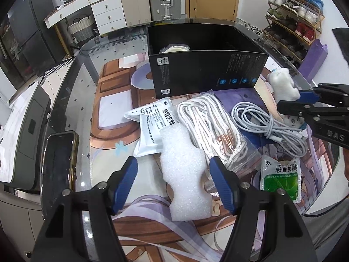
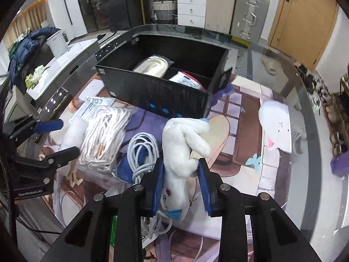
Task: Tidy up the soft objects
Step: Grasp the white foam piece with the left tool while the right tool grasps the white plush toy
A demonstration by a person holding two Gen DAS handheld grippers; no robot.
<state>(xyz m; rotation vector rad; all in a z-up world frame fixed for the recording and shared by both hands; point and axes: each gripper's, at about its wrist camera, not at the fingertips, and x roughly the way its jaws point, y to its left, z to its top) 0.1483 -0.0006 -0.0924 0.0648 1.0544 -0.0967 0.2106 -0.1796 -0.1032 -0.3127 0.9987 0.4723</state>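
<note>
Glass covers the surface [image 1: 82,100], with a printed mat under it and drawers, suitcases and a shoe rack beyond. Far across it stands a black divided box [image 2: 165,100], already holding a few pale items. The right gripper [image 2: 181,187] has its jaws closed on a white plush toy [image 2: 183,152], pinching it across the middle of its body, the head end hanging near the camera and the limbs flopping toward the box. Such a toy looks light and squashy, so a mid-body pinch should hold, though it will droop and swing.

The left gripper [image 1: 174,185] hangs with jaws about half open, straddling a white foam piece [image 1: 185,174] that lies on the surface; the pads stand clear of it. Foam is featherlight and crushable, best taken at its narrow waist. Just beyond it lie a bagged white rope [image 1: 209,128], a coiled white cable [image 1: 268,126] and medicine sachets [image 1: 150,128].
</note>
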